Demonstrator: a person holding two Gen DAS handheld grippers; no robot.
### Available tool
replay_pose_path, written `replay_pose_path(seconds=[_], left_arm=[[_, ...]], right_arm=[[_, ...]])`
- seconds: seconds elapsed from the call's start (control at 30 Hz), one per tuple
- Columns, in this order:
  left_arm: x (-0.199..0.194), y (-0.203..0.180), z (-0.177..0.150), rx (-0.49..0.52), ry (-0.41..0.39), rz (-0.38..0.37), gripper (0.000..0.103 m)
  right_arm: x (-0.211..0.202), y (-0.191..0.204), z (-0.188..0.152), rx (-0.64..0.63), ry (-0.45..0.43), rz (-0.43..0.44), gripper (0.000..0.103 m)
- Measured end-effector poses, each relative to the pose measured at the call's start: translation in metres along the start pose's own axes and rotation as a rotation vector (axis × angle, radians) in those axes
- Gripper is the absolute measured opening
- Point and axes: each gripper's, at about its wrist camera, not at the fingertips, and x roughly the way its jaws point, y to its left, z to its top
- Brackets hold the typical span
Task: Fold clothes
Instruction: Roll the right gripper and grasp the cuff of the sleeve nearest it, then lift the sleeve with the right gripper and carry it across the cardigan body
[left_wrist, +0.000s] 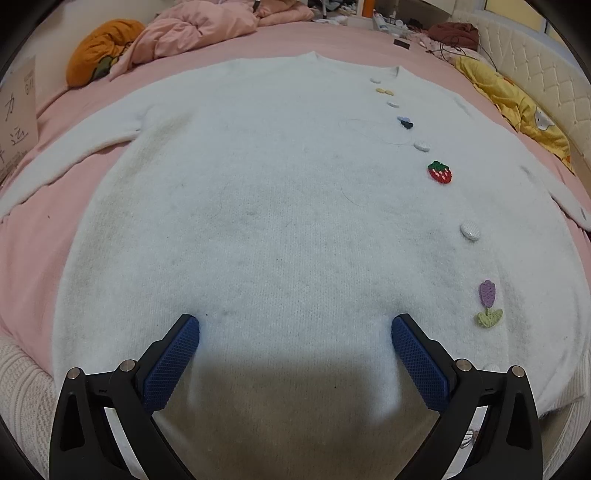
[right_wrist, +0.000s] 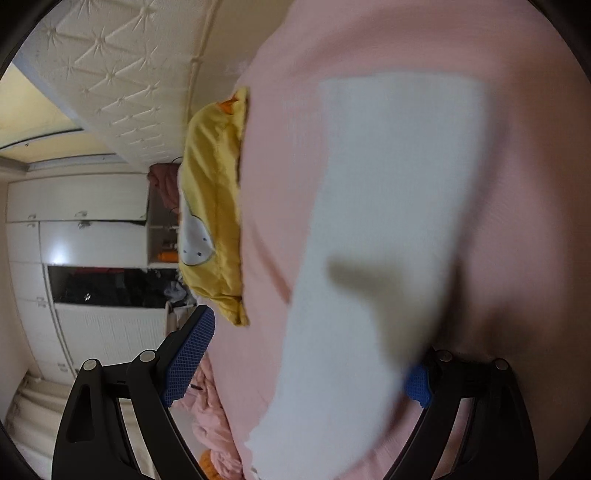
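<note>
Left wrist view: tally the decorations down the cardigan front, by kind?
White buttons: 4
Crochet patches: 4 (yellow, blue, strawberry, tulip)
Total: 8; a possible fifth button at the cardigan hem is too hidden to count.

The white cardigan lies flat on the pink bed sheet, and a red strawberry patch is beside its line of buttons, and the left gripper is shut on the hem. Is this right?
Not quite. The left gripper is open, its pads resting apart on the white cardigan, as the left wrist view shows. The cardigan does lie flat on the pink bed sheet, with the strawberry patch beside the buttons.
</note>
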Motion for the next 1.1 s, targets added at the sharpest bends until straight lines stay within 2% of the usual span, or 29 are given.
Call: replay_pose_path(seconds=[0.03,0.07,0.1,0.17,0.3,0.47,0.5,0.7,0.87,1.1], left_arm=[[0.0,0.0,0.0,0.0,0.0,0.002,0.103],[0.001,-0.001,0.001,-0.001,-0.001,0.003,0.103],[0.001,-0.001,0.001,-0.001,-0.001,0.005,0.103],[0.001,-0.002,0.001,-0.003,-0.006,0.009,0.103],[0.001,-0.003,0.0,-0.004,-0.012,0.008,0.103],[0.001,-0.003,-0.001,-0.005,-0.015,0.005,0.103],[0.001,-0.002,-0.001,-0.004,-0.015,0.005,0.103],[0.001,-0.002,-0.001,-0.007,-0.015,0.002,0.103],[0.0,-0.002,0.0,-0.007,-0.017,0.001,0.103],[0.0,-0.003,-0.001,-0.008,-0.018,-0.002,0.103]], right_arm=[[0.002,-0.001,0.002,-0.01,-0.008,-0.001,0.086],[0.003,-0.008,0.002,-0.018,-0.02,-0.023,0.055],[0.003,-0.024,0.0,-0.018,-0.028,-0.029,0.003],[0.003,-0.05,-0.004,-0.02,-0.04,-0.045,0.002],[0.005,-0.043,0.002,-0.007,-0.007,-0.099,0.003],[0.002,-0.04,0.006,0.006,0.042,-0.121,0.003],[0.001,-0.036,0.006,-0.002,0.04,-0.135,0.006],[0.013,0.035,-0.037,-0.384,0.027,-0.294,0.006],[0.03,0.104,-0.103,-0.736,-0.021,-0.466,0.006],[0.065,0.169,-0.209,-1.028,0.032,-0.507,0.006]])
